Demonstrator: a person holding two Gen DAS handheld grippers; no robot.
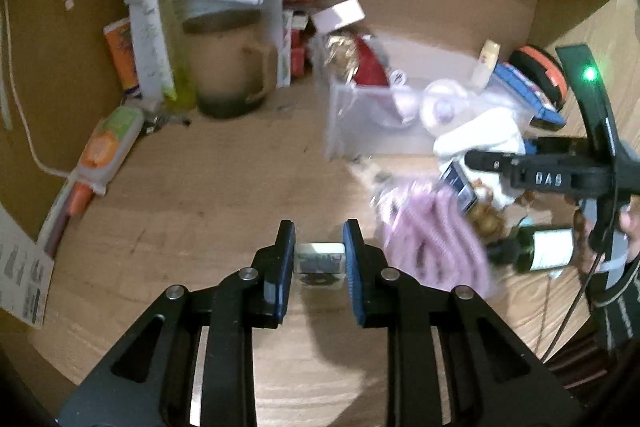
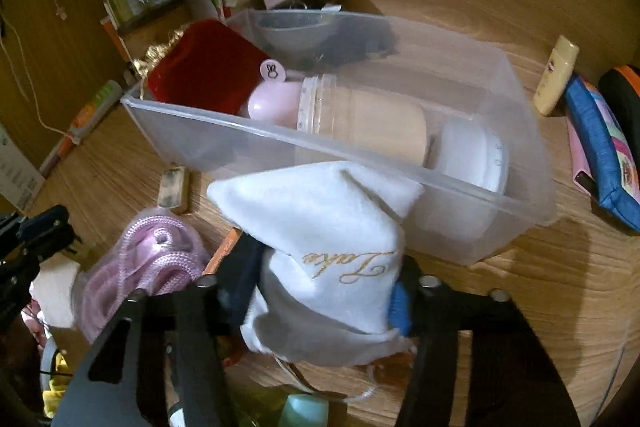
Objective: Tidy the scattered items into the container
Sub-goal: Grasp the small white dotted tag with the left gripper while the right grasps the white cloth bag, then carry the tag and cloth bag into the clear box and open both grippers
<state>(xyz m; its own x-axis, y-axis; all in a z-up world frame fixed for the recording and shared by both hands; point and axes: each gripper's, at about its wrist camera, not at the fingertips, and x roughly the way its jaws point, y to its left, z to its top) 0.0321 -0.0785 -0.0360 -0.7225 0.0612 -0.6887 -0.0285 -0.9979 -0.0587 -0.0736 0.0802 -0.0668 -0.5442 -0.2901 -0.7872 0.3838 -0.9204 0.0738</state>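
A clear plastic bin [image 2: 280, 141] sits on the wooden desk and holds a red pouch [image 2: 204, 71], a pink-capped beige bottle [image 2: 360, 119] and a white jar [image 2: 472, 155]. My right gripper [image 2: 320, 291] is shut on a white cloth pouch [image 2: 320, 227] with gold lettering, held just in front of the bin's near wall. My left gripper [image 1: 319, 259] is shut on a small cream tile-like block [image 1: 319, 263], low over the desk. The bin also shows in the left wrist view [image 1: 360, 123], with the right gripper [image 1: 480, 159] beside it.
A pink cord bundle [image 2: 152, 259] and another small block [image 2: 174, 187] lie in front of the bin. A cream tube [image 2: 556, 79] and a blue case [image 2: 600, 147] lie to its right. A mug [image 1: 228, 75], tubes and boxes crowd the back left.
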